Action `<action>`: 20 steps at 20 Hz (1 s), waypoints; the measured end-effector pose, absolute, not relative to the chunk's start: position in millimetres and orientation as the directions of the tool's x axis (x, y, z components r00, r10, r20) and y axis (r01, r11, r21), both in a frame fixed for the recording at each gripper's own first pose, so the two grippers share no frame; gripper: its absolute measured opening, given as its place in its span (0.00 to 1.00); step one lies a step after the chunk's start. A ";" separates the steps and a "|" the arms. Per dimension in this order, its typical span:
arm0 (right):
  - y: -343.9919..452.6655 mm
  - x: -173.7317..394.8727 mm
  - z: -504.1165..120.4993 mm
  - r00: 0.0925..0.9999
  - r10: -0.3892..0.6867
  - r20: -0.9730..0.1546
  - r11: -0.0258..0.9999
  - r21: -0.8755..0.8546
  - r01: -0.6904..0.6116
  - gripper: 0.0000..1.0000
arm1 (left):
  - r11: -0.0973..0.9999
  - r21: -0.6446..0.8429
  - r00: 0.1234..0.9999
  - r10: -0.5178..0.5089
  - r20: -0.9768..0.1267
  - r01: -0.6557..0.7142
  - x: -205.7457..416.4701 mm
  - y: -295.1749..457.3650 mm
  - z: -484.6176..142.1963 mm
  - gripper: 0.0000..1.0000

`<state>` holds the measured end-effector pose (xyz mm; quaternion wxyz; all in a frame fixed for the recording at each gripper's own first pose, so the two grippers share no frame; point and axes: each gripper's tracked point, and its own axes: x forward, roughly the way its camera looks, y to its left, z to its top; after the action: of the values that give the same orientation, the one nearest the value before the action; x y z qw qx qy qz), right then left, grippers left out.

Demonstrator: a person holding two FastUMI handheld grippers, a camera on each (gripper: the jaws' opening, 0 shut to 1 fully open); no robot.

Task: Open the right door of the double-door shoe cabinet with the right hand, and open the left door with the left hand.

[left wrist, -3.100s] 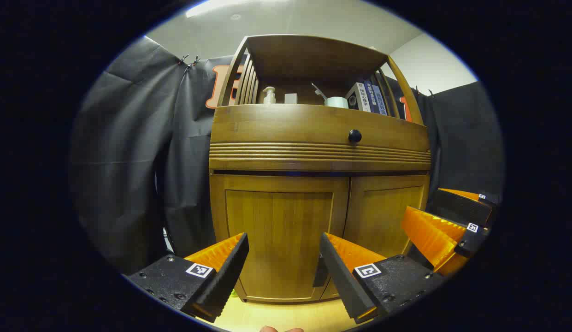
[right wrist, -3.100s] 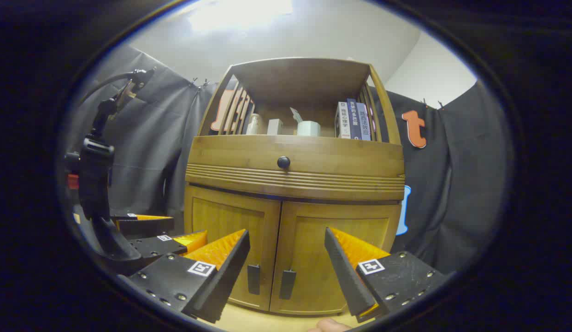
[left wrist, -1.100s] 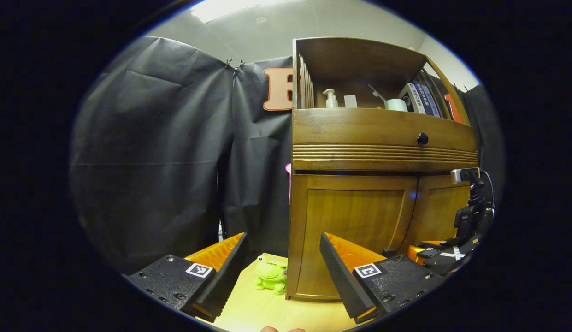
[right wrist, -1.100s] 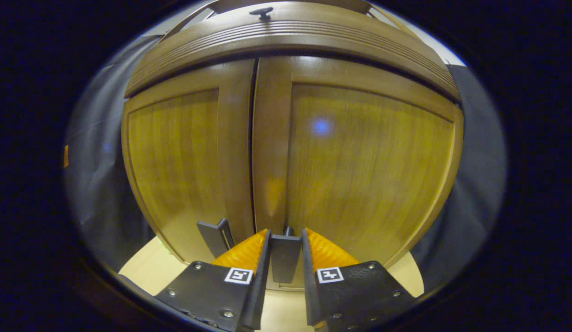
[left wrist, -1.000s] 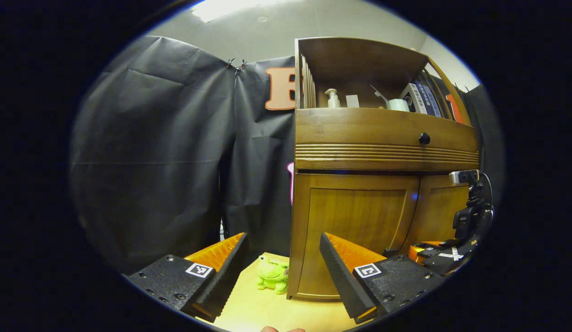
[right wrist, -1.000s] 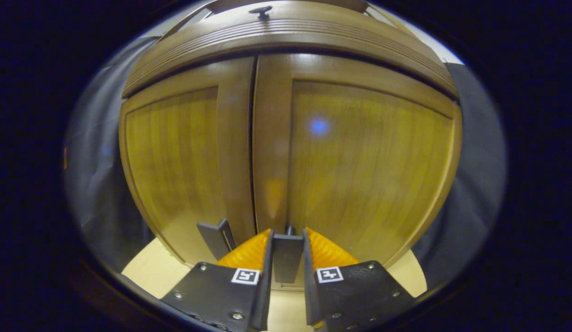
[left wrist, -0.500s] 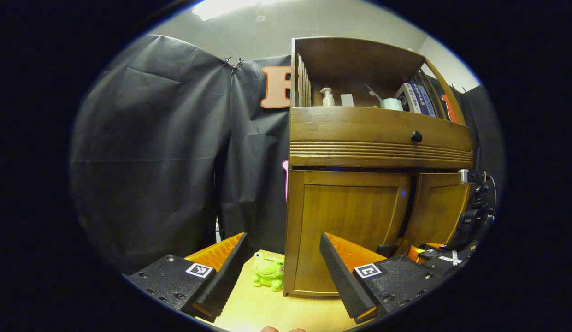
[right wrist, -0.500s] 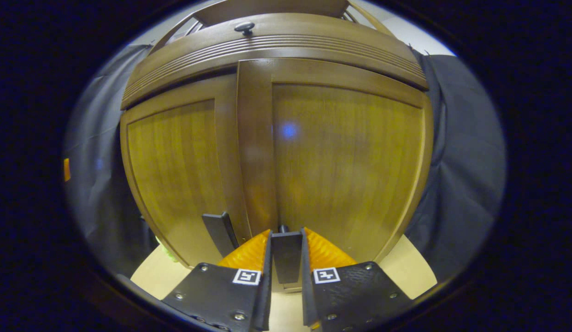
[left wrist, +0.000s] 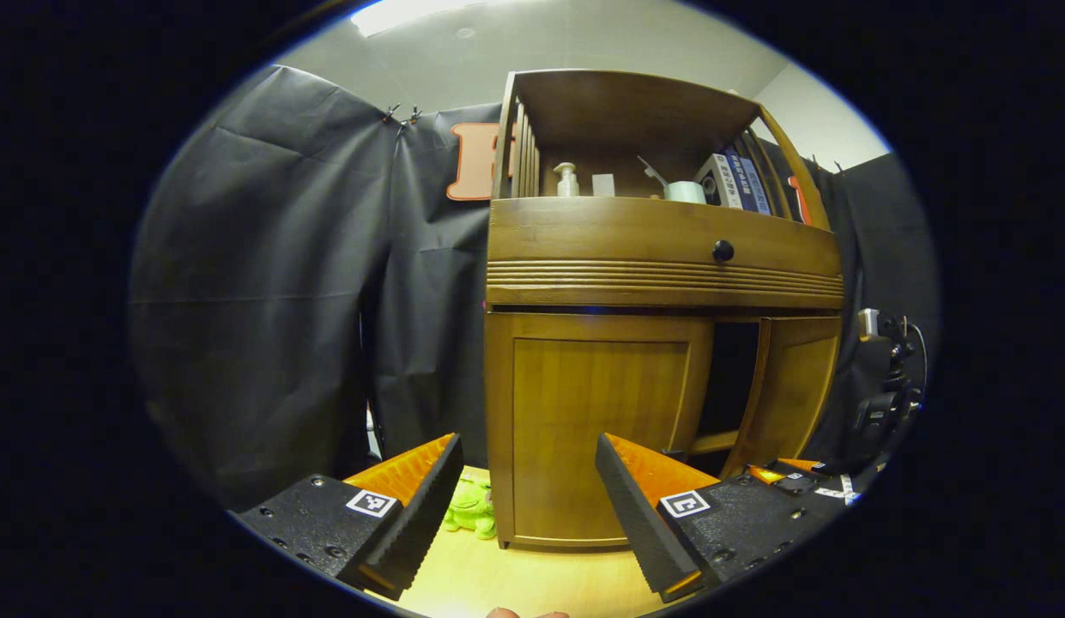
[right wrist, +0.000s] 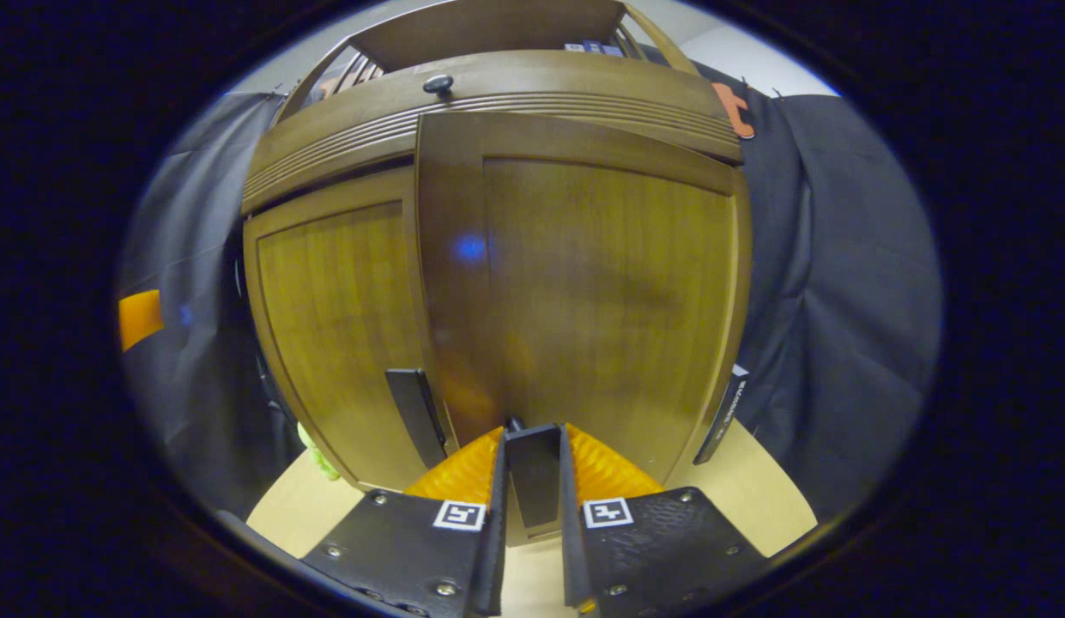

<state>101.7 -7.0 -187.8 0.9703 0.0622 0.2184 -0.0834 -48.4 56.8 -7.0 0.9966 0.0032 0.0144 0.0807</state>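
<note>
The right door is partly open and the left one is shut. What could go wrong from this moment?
1. The right gripper is shut on the right door's handle, a thin bar; as the right door swings, the grip may slip.
2. The left gripper is open, away from the left door. Its handle sits beside the right gripper, so the two might collide.

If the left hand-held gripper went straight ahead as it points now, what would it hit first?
Probably the closed left door of the shoe cabinet; left hand-held gripper is open, depth unclear.
</note>
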 end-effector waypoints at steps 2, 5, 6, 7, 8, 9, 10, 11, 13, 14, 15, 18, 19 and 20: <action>-7.4 101.5 -187.3 0.890 -0.140 -0.435 0.976 0.089 0.197 0.27 | 0.991 0.003 0.990 0.137 -0.029 -0.137 -47.4 48.4 -7.1 0.92; -7.5 101.4 -186.9 0.886 -0.146 -0.440 0.974 0.093 0.207 0.27 | 0.995 -0.006 0.994 0.102 -0.035 -0.102 -45.4 35.5 -10.7 0.92; -7.5 100.9 -187.1 0.885 -0.149 -0.442 0.973 0.095 0.211 0.27 | 0.996 -0.007 0.995 0.091 -0.038 -0.092 -45.0 31.5 -12.3 0.96; -7.8 100.7 -185.7 0.884 -0.153 -0.443 0.972 0.097 0.216 0.27 | 0.997 -0.010 0.996 0.080 -0.041 -0.081 -44.2 27.2 -13.7 0.92; -7.8 100.4 -185.5 0.882 -0.156 -0.444 0.970 0.097 0.221 0.27 | 0.998 -0.013 0.997 0.069 -0.044 -0.069 -43.6 22.8 -15.1 0.92; -8.2 100.7 -184.5 0.882 -0.161 -0.444 0.969 0.097 0.226 0.27 | 0.998 -0.016 0.997 0.057 -0.047 -0.058 -43.0 18.4 -16.2 0.96; -8.2 100.4 -184.0 0.880 -0.167 -0.444 0.968 0.097 0.232 0.27 | 0.999 -0.020 0.998 0.045 -0.050 -0.046 -43.0 13.3 -17.0 0.96; -9.6 99.9 -184.1 0.879 -0.174 -0.445 0.966 0.095 0.239 0.27 | 0.999 -0.025 0.998 0.031 -0.054 -0.032 -42.0 8.2 -19.4 0.96; -11.7 98.0 -183.9 0.874 -0.190 -0.446 0.962 0.091 0.256 0.27 | 0.999 -0.034 0.998 0.005 -0.059 -0.007 -41.3 -1.6 -22.0 0.93; -12.9 97.6 -183.8 0.872 -0.200 -0.446 0.960 0.089 0.266 0.27 | 0.999 -0.038 0.998 -0.006 -0.062 0.003 -41.2 -6.5 -22.6 0.96; -14.3 97.0 -183.5 0.870 -0.210 -0.446 0.957 0.087 0.276 0.27 | 0.999 -0.041 0.998 -0.018 -0.066 0.016 -40.6 -10.9 -24.0 0.96; -19.5 93.8 -181.9 0.862 -0.247 -0.443 0.947 0.081 0.312 0.27 | 0.998 -0.045 0.996 -0.051 -0.072 0.048 -39.5 -24.5 -27.1 0.96; -21.5 93.0 -181.6 0.859 -0.257 -0.443 0.943 0.079 0.323 0.27 | 0.997 -0.046 0.995 -0.062 -0.075 0.059 -39.3 -28.9 -28.6 0.96; -22.5 91.7 -181.6 0.856 -0.265 -0.443 0.940 0.078 0.332 0.27 | 0.997 -0.047 0.994 -0.071 -0.078 0.068 -38.9 -32.4 -29.2 0.96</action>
<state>91.7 -22.5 -181.6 0.9604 0.0761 0.2184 -0.1554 -38.9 -32.4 -29.2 0.9984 -0.0220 0.0398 -0.0347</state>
